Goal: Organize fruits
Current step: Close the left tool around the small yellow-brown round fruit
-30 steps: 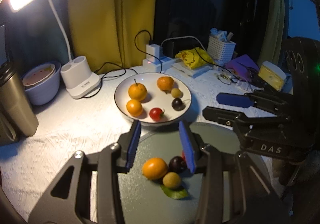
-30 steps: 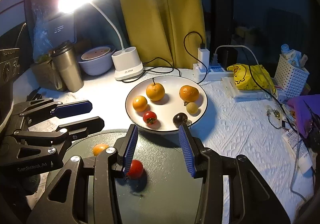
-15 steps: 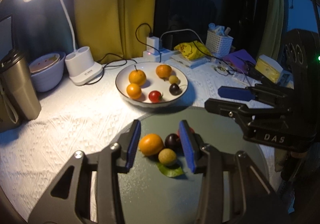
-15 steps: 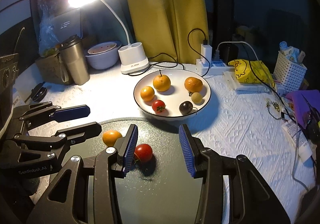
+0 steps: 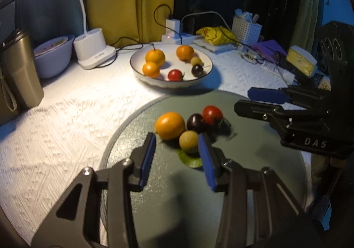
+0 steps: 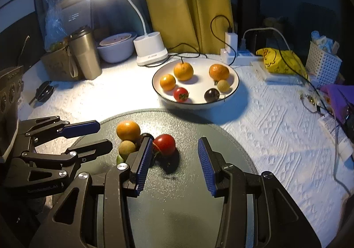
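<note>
On a round dark green mat (image 5: 254, 181) (image 6: 199, 192) lie an orange (image 5: 170, 125) (image 6: 128, 130), a dark plum (image 5: 195, 122), a red tomato (image 5: 212, 114) (image 6: 164, 144) and a yellow-green fruit (image 5: 188, 141) (image 6: 126, 148) on a leaf. A white plate (image 5: 141, 70) (image 6: 234, 77) behind holds several fruits. My left gripper (image 5: 177, 155) (image 6: 88, 137) is open and empty just short of the yellow-green fruit. My right gripper (image 6: 175, 157) (image 5: 254, 101) is open and empty, the tomato near its left finger.
A white lamp base (image 5: 94, 47) (image 6: 150, 51), a lilac bowl (image 5: 54, 57), and a steel tumbler (image 5: 20, 70) (image 6: 85, 57) stand at the back left. A power strip with cables (image 6: 232, 53), a yellow bag (image 6: 281, 59) and a white basket (image 6: 324, 64) are at the back right.
Both grippers have drawn back and risen. The fruits, earlier between the left fingers, now lie just beyond their tips. The tomato now lies ahead of the right gripper's left finger.
</note>
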Available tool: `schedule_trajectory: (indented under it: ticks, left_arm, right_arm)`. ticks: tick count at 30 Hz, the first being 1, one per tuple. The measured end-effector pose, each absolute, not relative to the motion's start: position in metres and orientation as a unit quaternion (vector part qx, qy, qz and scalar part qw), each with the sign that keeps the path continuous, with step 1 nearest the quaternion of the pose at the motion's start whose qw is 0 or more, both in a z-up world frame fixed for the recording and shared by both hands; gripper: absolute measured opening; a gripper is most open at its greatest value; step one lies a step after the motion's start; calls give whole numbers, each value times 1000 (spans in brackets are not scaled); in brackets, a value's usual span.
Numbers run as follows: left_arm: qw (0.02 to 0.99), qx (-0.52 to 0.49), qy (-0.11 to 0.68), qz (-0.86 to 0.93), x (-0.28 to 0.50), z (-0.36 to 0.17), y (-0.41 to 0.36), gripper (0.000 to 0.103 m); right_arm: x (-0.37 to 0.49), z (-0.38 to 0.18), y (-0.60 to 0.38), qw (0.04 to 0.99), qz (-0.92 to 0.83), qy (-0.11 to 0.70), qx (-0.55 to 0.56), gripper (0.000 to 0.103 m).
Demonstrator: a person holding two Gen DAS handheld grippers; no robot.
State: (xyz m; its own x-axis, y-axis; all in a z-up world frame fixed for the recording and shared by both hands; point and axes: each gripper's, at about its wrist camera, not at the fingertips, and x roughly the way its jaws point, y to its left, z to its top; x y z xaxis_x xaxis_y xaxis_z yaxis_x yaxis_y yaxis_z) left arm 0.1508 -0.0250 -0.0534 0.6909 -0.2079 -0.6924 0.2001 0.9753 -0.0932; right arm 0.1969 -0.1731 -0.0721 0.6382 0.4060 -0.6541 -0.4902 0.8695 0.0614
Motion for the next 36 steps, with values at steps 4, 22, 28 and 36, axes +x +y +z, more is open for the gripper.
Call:
schedule_trajectory:
  ticks: [4, 22, 28, 36]
  left_arm:
    - [918, -6, 382, -109, 153, -57, -24, 41]
    - [902, 16, 414, -122, 173, -75, -44, 41]
    - [898, 18, 422, -124, 179, -80, -45, 41]
    - [898, 25, 420, -132, 180, -79, -46, 29]
  right_arm:
    - [199, -77, -173, 900, 250, 351, -59, 45]
    - [214, -100, -161, 875, 286, 384, -70, 45]
    - [220, -104, -160, 870, 292, 390, -74, 45]
    - [227, -105, -157, 866, 301, 392, -74, 45]
